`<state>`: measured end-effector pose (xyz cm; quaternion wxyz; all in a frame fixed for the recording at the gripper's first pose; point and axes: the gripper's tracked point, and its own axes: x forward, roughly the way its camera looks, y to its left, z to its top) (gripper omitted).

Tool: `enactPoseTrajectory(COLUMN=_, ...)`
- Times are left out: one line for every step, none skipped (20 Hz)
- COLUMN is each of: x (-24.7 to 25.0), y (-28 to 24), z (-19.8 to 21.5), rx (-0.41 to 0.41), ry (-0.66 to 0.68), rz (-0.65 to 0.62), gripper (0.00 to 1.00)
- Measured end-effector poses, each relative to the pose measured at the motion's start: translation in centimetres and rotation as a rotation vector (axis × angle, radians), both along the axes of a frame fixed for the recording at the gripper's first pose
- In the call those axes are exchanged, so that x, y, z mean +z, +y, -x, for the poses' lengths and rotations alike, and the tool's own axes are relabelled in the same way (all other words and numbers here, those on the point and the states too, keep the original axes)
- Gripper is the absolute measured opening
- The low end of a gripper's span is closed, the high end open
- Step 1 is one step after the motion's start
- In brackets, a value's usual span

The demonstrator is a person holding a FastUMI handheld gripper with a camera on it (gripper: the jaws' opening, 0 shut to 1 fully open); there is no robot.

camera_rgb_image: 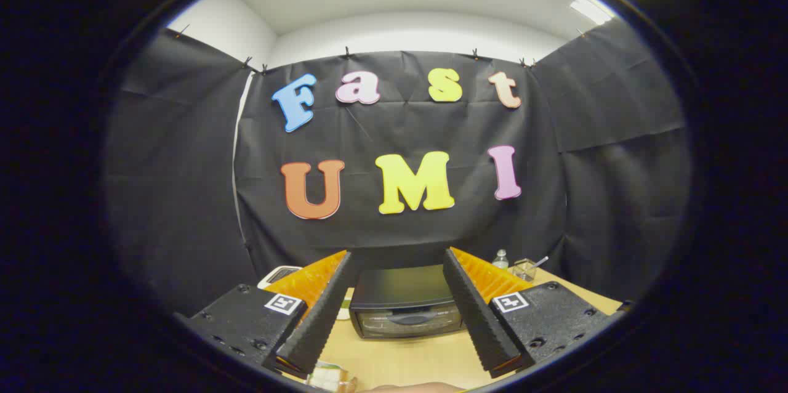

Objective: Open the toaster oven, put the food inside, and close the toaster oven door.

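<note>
Low left of the frame there's a white gadget [278, 274] poking out behind the left finger. The gripper [397, 267] is spread wide, holding nothing. Dead center between the fingers sits the black boxy toaster oven [403, 307] on the pale wooden table [418, 359], door closed. Right of it: a small clear bottle [501, 259] and a glass cup [525, 268].

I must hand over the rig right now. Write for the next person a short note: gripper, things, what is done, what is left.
Gripper: open, holding nothing, fingers spread wide.
Toaster oven: on the wooden table, beyond the fingers and between them, door shut.
Food: something pale sits at the table's near edge, below the left finger; too blurred to name.
Done: nothing yet.
Left: open the door, put the food inside, close the door.
</note>
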<state>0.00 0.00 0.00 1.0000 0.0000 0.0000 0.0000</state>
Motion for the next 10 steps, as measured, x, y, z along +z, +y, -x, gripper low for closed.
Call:
enactPoseTrajectory(x=-0.2, y=-0.1, z=0.3, rx=-0.008, ry=0.003, rz=-0.001, gripper=0.97)
enactPoseTrajectory(x=-0.1, y=-0.4, z=0.4, rx=-0.016, ry=-0.001, rz=-0.003, gripper=0.97)
enactPoseTrajectory(x=0.1, y=-0.5, z=0.6, rx=-0.018, ry=-0.001, rz=-0.004, gripper=0.97)
enactPoseTrajectory(x=0.3, y=-0.4, z=0.9, rx=-0.018, ry=-0.002, rz=-0.009, gripper=0.97)
enactPoseTrajectory(x=0.7, y=-0.4, z=1.0, rx=-0.015, ry=-0.012, rz=-0.005, gripper=0.97)
enactPoseTrajectory(x=1.1, y=-0.5, z=1.3, rx=-0.017, ry=-0.022, rz=0.002, gripper=0.97)
enactPoseTrajectory(x=1.4, y=-0.5, z=1.7, rx=-0.014, ry=-0.025, rz=0.003, gripper=0.97)
enactPoseTrajectory(x=1.2, y=-0.1, z=1.9, rx=-0.004, ry=-0.024, rz=0.01, gripper=0.97)
enactPoseTrajectory(x=1.4, y=0.2, z=2.2, rx=0.007, ry=-0.026, rz=0.015, gripper=0.97)
enactPoseTrajectory(x=1.4, y=0.5, z=2.4, rx=0.018, ry=-0.03, rz=0.021, gripper=0.97)
